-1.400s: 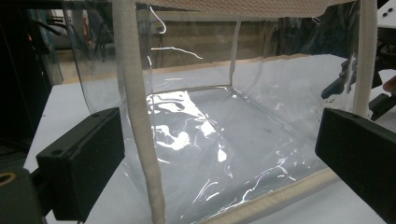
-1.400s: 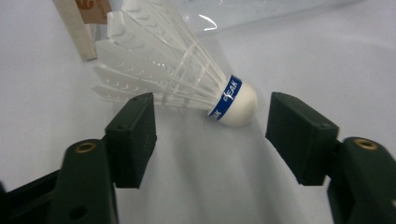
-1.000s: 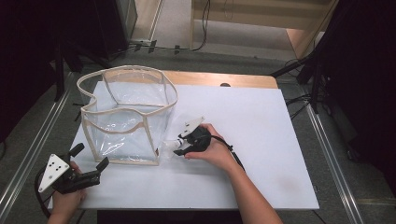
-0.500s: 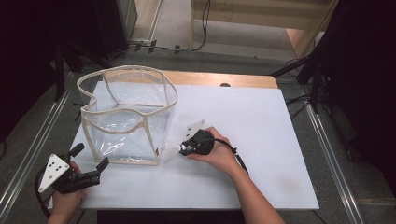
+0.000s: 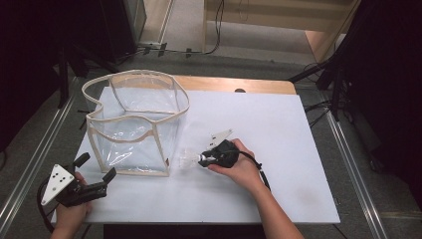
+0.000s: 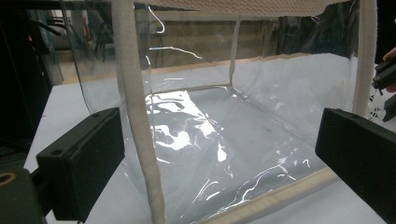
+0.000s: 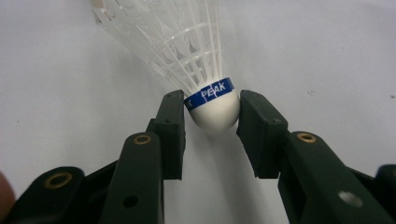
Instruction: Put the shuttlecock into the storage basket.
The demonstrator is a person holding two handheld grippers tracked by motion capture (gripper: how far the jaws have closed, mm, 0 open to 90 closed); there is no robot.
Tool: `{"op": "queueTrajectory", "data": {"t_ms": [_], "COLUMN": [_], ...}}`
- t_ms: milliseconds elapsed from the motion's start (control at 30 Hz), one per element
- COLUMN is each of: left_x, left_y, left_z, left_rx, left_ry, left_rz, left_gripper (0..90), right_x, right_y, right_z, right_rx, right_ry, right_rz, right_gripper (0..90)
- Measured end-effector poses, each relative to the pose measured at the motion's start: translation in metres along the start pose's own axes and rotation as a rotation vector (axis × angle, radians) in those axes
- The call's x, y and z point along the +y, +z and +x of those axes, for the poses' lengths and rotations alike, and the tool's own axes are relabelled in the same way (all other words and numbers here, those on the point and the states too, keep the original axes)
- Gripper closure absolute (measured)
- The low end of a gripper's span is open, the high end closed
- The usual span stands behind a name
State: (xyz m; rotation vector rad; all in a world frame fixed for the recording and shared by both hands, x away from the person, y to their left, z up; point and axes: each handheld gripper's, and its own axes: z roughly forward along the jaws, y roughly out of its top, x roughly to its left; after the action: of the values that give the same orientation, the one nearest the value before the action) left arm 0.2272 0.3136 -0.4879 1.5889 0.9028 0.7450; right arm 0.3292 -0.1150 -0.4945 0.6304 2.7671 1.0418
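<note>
Right gripper (image 7: 211,109) pinching shuttlecock (image 7: 212,105) by its cork, skirt pointing straight ahead toward bag (image 5: 135,122) (left gripper (image 5: 94,167) spread, idle).

A white plastic shuttlecock (image 7: 205,70) is lying on its side on the white tabletop (image 5: 278,129), just beside the clear bag (image 5: 134,124). Its rounded white cork, ringed by a blue band reading PEAK, is sitting between the claw's two jaws, its skirt fanning away
</note>
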Motion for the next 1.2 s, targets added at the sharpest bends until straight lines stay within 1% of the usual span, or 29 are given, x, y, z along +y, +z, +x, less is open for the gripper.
{"op": "queueTrajectory", "data": {"t_ms": [33,67,133,167,267,367,467,533,567,600,633,800,867,900,933,1067,1100,1133,1200], "left_x": [0.000,0.000,0.000,0.000,0.000,0.000,0.000,0.000,0.000,0.000,0.000,0.000,0.000,0.000,0.000,0.000,0.000,0.000,0.000], "left_y": [0.000,0.000,0.000,0.000,0.000,0.000,0.000,0.000,0.000,0.000,0.000,0.000,0.000,0.000,0.000,0.000,0.000,0.000,0.000], "left_z": [0.000,0.000,0.000,0.000,0.000,0.000,0.000,0.000,0.000,0.000,0.000,-0.001,-0.001,-0.001,-0.001,-0.001,-0.001,-0.001,-0.001], "left_rx": [0.000,0.000,0.000,0.001,0.000,0.000,0.000,-0.001,0.000,0.000,0.000,0.001,0.001,0.001,0.001,0.001,0.000,0.000,0.000], "left_ry": [0.001,0.001,0.001,0.001,0.002,0.001,0.001,0.001,0.001,0.001,0.001,0.002,0.002,0.002,0.002,0.002,0.003,0.003,0.003], "left_rz": [0.000,0.000,0.001,0.000,0.000,0.000,-0.001,-0.001,-0.001,-0.001,-0.001,0.000,0.000,0.000,0.000,0.000,0.000,0.000,0.000], "left_gripper": [2.1,2.1,2.1,2.1,2.1,2.1,2.1,2.1,2.1,2.1,2.1,2.1,2.1,2.1,2.1,2.1,2.2,2.2,2.1], "right_x": [-0.001,-0.001,-0.001,-0.001,0.000,0.000,0.000,0.001,0.001,0.001,0.001,0.001,0.001,0.001,0.001,0.002,0.002,0.002,0.002], "right_y": [-0.002,-0.004,-0.008,-0.009,-0.014,-0.019,-0.023,-0.026,-0.027,-0.028,-0.029,-0.036,-0.038,-0.040,-0.041,-0.045,-0.046,-0.047,-0.048], "right_z": [0.000,0.000,0.000,0.000,0.000,0.000,-0.001,-0.001,-0.001,0.000,-0.001,-0.003,-0.003,-0.003,-0.004,-0.004,-0.005,-0.005,-0.005], "right_rx": [-0.001,-0.005,-0.015,-0.011,-0.018,-0.025,-0.033,-0.039,-0.037,-0.041,-0.045,-0.047,-0.051,-0.050,-0.051,-0.058,-0.063,-0.064,-0.064], "right_ry": [0.000,0.011,0.011,0.019,0.023,0.041,0.043,0.053,0.050,0.060,0.056,0.071,0.070,0.081,0.082,0.091,0.087,0.097,0.095], "right_rz": [0.000,-0.002,-0.012,-0.015,-0.025,-0.033,-0.048,-0.051,-0.056,-0.056,-0.061,-0.072,-0.082,-0.083,-0.087,-0.089,-0.094,-0.093,-0.096], "right_gripper": [60.2,60.2,60.2,60.2,60.2,60.2,60.2,60.2,60.2,60.2,60.2,60.2,60.2,60.2,60.2,60.2,60.2,60.2,60.2]}}
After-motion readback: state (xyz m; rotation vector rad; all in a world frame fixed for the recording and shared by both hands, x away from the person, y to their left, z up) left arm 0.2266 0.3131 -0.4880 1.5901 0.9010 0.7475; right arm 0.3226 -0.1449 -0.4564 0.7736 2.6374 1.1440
